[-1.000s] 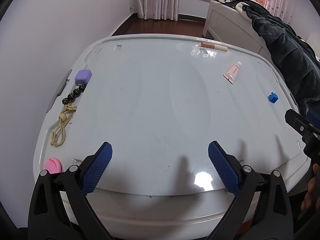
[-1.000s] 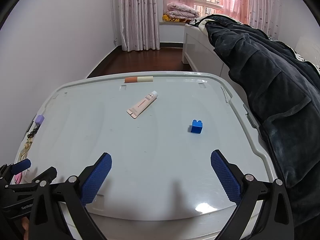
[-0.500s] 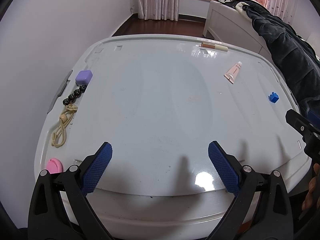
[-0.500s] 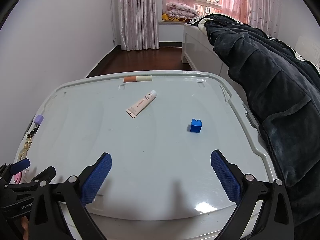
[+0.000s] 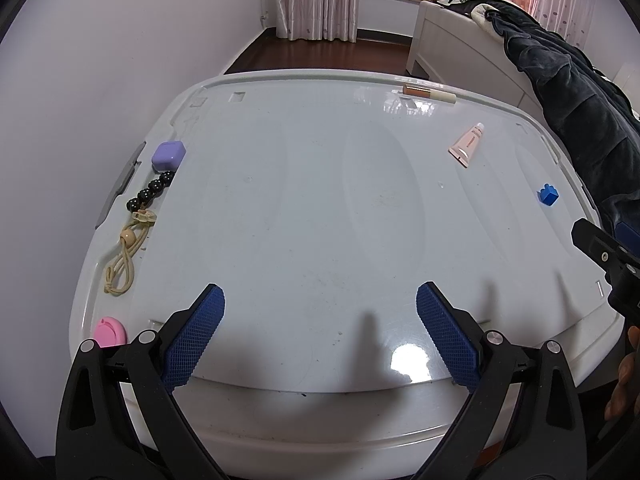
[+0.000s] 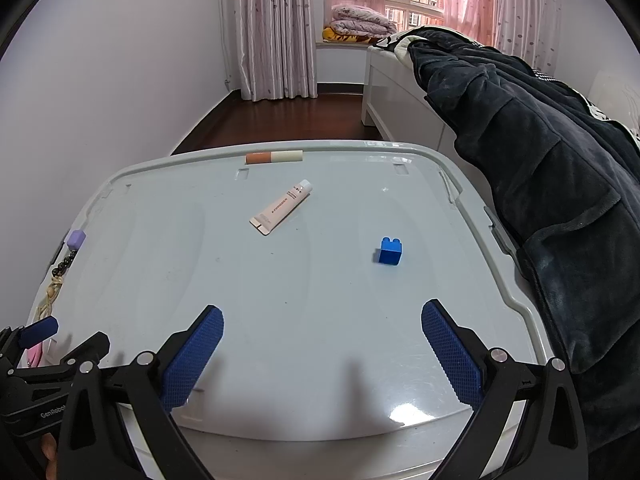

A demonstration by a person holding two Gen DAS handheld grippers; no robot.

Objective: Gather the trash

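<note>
So, both spread wide and empty: left gripper, right gripper; blue block mid-right, cream tube upper centre on worktop.

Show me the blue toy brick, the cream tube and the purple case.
blue toy brick [image 6: 389, 252], right wrist view, front face.
cream tube [image 6: 281, 208], right wrist view, mid-body.
purple case [image 5: 169, 154], left wrist view, top face.

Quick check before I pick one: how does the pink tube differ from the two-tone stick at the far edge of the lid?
The pink tube is flat at its crimped end and tapers to a small white cap; the two-tone stick is an even cylinder, half orange, half cream. The tube lies diagonally, further in on the white lid; the stick lies along the far rim. The tube looks wider. Both lie flat, untouched, far ahead of the open hand-held grippers.
</note>
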